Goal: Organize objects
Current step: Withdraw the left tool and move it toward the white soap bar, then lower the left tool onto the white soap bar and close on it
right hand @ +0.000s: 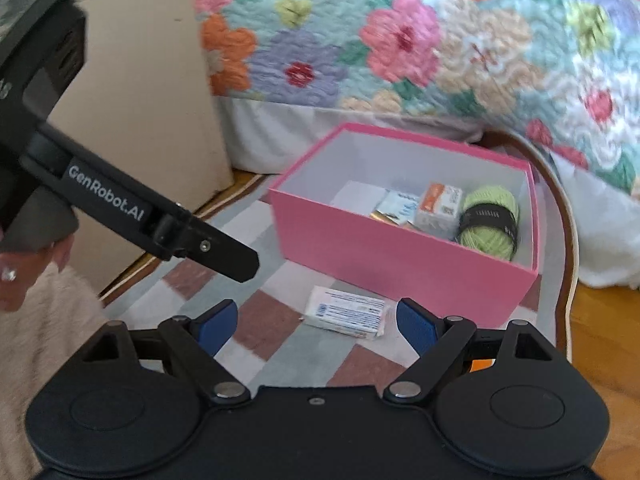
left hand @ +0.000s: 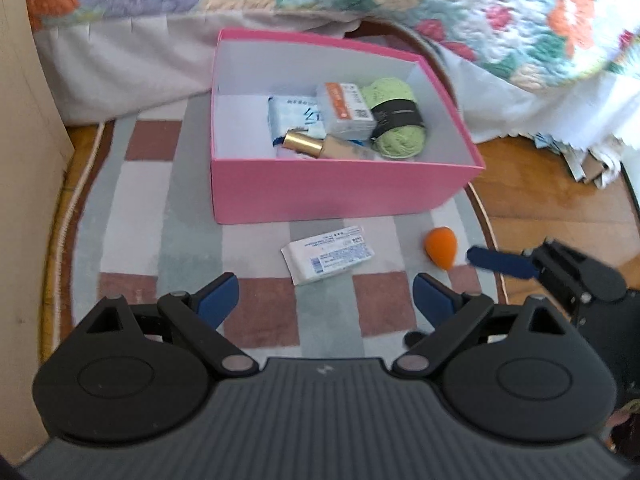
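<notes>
An open pink box [left hand: 320, 188] stands on the checked rug and holds a green yarn ball [left hand: 396, 124], a clear case with an orange label [left hand: 346, 110], a blue-white packet [left hand: 296, 116] and a gold-capped tube [left hand: 320, 146]. In front of it lie a white printed packet [left hand: 328, 254] and an orange egg-shaped sponge [left hand: 440, 246]. My left gripper [left hand: 326, 300] is open and empty just short of the packet. My right gripper [right hand: 316, 322] is open and empty, with the packet [right hand: 346, 312] beyond its fingertips. The sponge [right hand: 480, 365] peeks out under its right finger.
A bed with a floral quilt [left hand: 480, 12] and white skirt rises behind the box. A beige panel [right hand: 140, 120] stands at the left. The round rug [left hand: 168, 220] lies on wooden floor [left hand: 552, 192]. The left gripper's finger [right hand: 224, 252] crosses the right wrist view.
</notes>
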Tool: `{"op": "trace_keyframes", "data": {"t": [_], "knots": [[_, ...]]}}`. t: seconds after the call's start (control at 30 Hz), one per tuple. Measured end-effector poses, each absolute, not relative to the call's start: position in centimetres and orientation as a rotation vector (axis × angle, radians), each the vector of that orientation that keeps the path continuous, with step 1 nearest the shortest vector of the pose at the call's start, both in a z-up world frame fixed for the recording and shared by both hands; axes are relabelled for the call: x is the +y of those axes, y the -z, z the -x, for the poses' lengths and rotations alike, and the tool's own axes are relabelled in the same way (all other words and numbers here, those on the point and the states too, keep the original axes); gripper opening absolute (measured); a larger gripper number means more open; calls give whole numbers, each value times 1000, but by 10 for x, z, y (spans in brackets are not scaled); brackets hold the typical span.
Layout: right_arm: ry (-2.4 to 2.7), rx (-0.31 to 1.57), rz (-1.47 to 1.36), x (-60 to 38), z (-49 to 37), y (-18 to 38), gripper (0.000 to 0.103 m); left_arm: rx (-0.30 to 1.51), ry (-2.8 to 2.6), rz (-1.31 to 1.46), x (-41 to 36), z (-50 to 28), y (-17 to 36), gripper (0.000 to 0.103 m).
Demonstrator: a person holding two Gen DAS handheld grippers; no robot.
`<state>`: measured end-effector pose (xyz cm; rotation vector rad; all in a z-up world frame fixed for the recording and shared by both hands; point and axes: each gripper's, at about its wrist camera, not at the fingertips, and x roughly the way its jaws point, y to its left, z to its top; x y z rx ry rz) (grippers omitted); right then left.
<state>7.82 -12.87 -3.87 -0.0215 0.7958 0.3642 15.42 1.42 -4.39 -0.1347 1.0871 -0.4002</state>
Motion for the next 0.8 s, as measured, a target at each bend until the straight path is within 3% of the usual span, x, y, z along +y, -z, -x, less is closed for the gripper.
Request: {"op": "trace_keyframes", "data": {"t": [0.2,0.43,0.57,0.7,0.8], "knots": [[-323,846,70,-126,-107,78,89,1131,348,214,5,-172,82,91],[-250,846,44,-125,-129,119,88,1098,319,315,1,-181,119,74],[-227,860,12,-129,-139,133,85,1107,317,324,0,-186,132,71],[-257,856,56,-123,-139,138,85,1115,303,363,2,-192,146,63],[-267,869,49,-122,-143,145,84,1104,305,398,6,-195,155,46]]}}
